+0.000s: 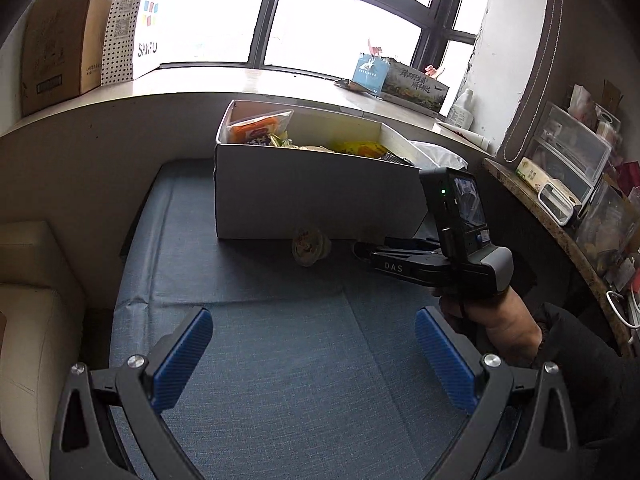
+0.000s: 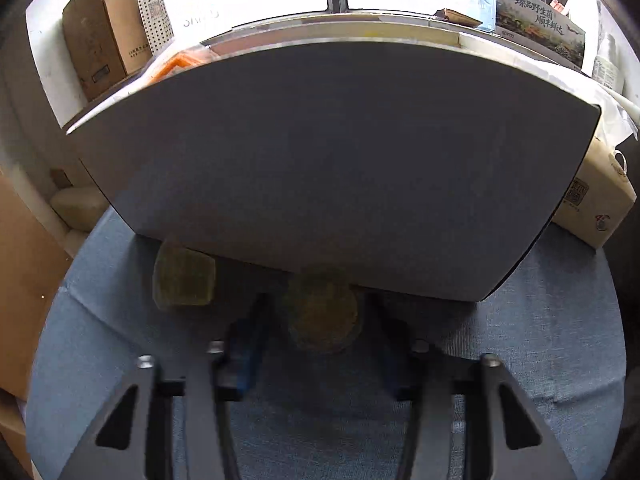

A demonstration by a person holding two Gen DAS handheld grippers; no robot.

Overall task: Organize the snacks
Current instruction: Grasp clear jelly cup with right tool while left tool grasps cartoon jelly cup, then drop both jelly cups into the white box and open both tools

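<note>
Blue cloth (image 1: 280,360) carries a white box (image 1: 304,196) of snacks, a round cup (image 2: 322,312) lying against its front wall between the right gripper's (image 2: 320,320) parted, not-yet-touching fingers, the left gripper (image 1: 314,350) wide open, holding nothing.

From the left wrist view, bare blue cloth (image 1: 288,360) lay open between the spread blue pads (image 1: 182,356) and on toward 12 o'clock. There the white box (image 1: 304,196) stood as a wall across the way, open only at its top. At 1 o'clock the right gripper (image 1: 360,249) and the hand behind it filled the passage. A cream cushion (image 1: 28,320) closed off 9 o'clock.

From the right wrist view, the box wall (image 2: 340,160) blocked everything from 10 to 2 o'clock. A round snack (image 2: 320,312) sat at the wall's foot between the fingers, a square one (image 2: 184,276) just beside at 11, leaving little room. A carton (image 2: 600,204) hemmed in 2 o'clock.
</note>
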